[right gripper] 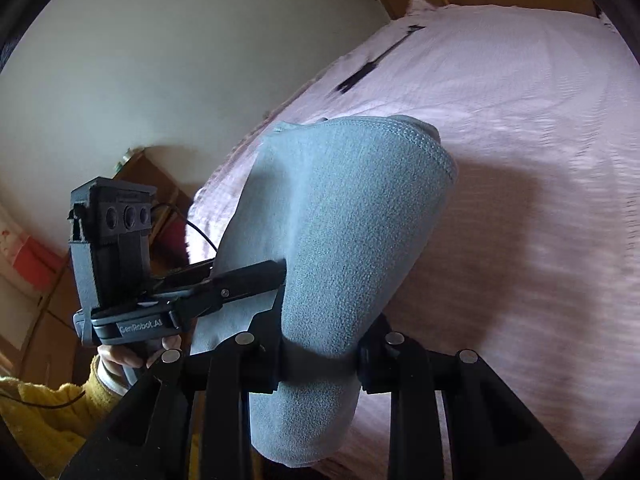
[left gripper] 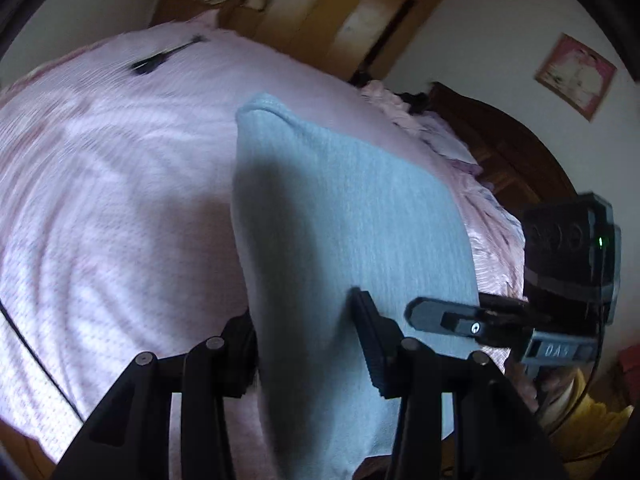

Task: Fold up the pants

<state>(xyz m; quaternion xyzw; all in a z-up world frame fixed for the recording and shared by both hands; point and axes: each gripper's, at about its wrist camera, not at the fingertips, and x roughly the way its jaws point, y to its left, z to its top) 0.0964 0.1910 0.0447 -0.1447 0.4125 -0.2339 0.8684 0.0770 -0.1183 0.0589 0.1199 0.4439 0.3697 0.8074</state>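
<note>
Above the pink bedspread (left gripper: 100,200), left gripper (left gripper: 304,344) and right gripper (right gripper: 320,354) both clamp the grey pants (left gripper: 340,208); best lowered level, edges aligned, tension even.

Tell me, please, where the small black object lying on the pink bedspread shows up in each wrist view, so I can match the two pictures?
Left wrist: the black object lies upper left, on the bedspread, beyond the grey pants.
Right wrist: the black object sits top centre, above the pants.
Shared landmark: the pants, gripped in both views.
</note>
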